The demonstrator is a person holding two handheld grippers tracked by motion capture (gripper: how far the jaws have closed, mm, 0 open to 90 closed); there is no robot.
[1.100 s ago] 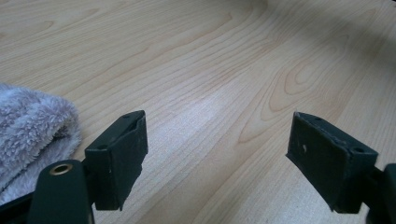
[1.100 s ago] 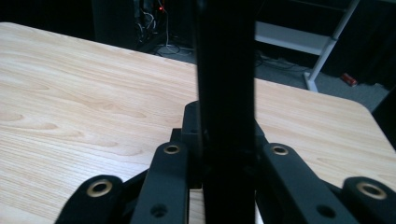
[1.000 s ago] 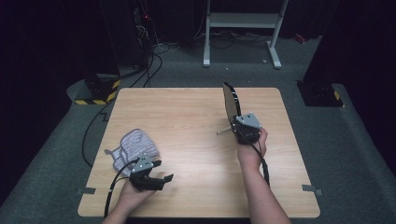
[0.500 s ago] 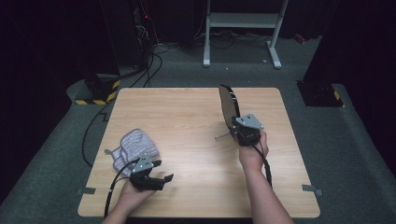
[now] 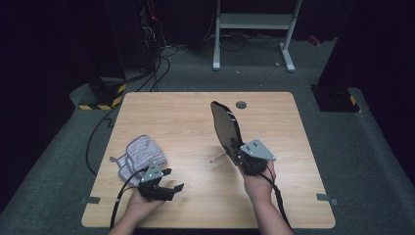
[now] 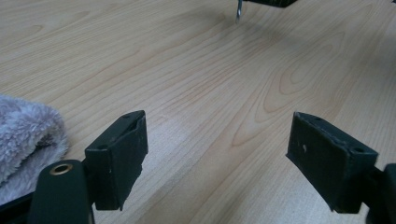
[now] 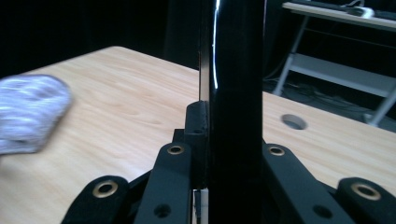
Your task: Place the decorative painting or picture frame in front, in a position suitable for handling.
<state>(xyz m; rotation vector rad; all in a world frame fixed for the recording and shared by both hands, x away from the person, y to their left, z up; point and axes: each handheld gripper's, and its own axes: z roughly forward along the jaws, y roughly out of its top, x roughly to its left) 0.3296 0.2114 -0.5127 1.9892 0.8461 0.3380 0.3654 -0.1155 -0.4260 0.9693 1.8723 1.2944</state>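
Right now we are holding the left gripper (image 5: 169, 185) low at the near edge of the table (image 5: 186, 117), its jaws standing wide with only bare wood between them in the left gripper view. Just beyond and to its left, the cloth (image 5: 140, 154) is lying bunched on the table, apart from the pads (image 6: 119, 156). Further over, we are gripping the pan (image 5: 226, 128) with the right gripper (image 5: 243, 155), jaws narrow and clamped on it, the pan tipped up on edge above the table's middle. In the right gripper view the pan (image 7: 236, 84) is rising straight up between the jaws as a dark glossy band.

We are judging the main risk to be the grip. The pan is standing tall above a pinch at its lower end, so any quick swing could be levering it sideways and letting it twist or slip onto the wood. A thin metal piece (image 5: 218, 157) is sticking out below the pan and could be catching on the table if we are lowering too soon. We are also watching the cloth, which could be getting dragged off the near edge if the left gripper closes on one fold alone.
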